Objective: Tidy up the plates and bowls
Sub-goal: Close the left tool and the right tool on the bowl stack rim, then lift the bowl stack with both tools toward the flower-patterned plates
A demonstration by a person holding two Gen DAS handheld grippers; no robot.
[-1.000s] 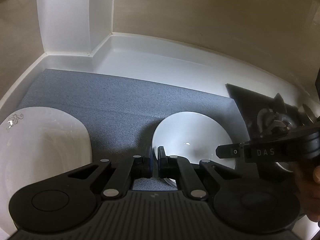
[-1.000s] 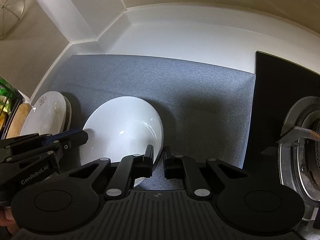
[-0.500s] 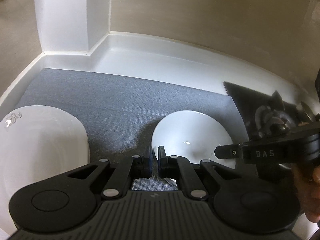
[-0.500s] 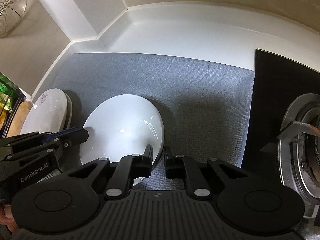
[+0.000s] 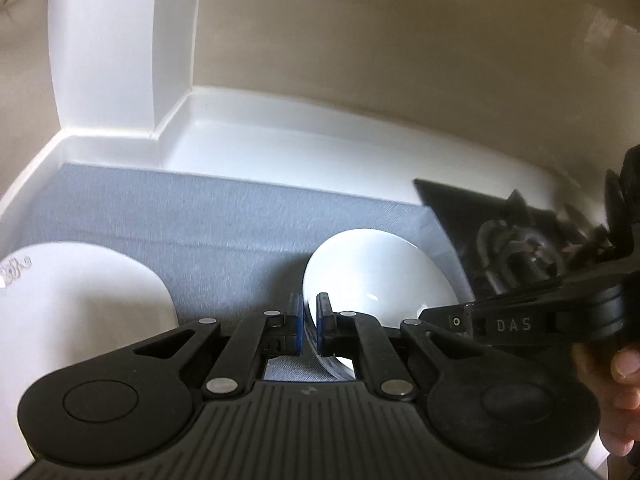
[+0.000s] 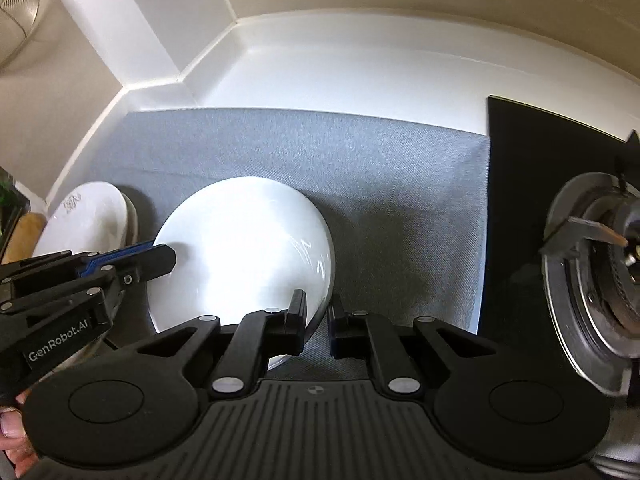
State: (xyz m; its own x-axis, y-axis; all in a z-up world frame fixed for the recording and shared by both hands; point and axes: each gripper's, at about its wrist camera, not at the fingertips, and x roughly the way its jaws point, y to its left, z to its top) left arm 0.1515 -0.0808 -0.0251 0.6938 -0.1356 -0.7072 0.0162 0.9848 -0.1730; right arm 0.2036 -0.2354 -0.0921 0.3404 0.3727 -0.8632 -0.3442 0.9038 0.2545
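A plain white bowl (image 5: 376, 272) is held between both grippers above the grey mat (image 5: 224, 216). My left gripper (image 5: 308, 322) is shut on the bowl's left rim. My right gripper (image 6: 317, 316) is shut on the bowl's (image 6: 244, 244) right rim. A stack of white plates with a small grey emblem (image 5: 80, 312) lies at the left on the mat; it also shows in the right wrist view (image 6: 88, 216). Each gripper shows in the other's view, the right gripper (image 5: 452, 320) at the right and the left gripper (image 6: 160, 258) at the left.
A black gas hob with a burner (image 6: 596, 256) lies to the right of the mat (image 6: 400, 184). A white counter ledge (image 6: 360, 72) and beige wall run behind. A white pillar (image 5: 120, 60) stands in the back left corner. A wooden board edge (image 6: 24, 232) shows far left.
Both grippers have risen and tilted a little with the bowl in them. The bowl has come up off the mat and sits tilted. The stacked plates have not moved.
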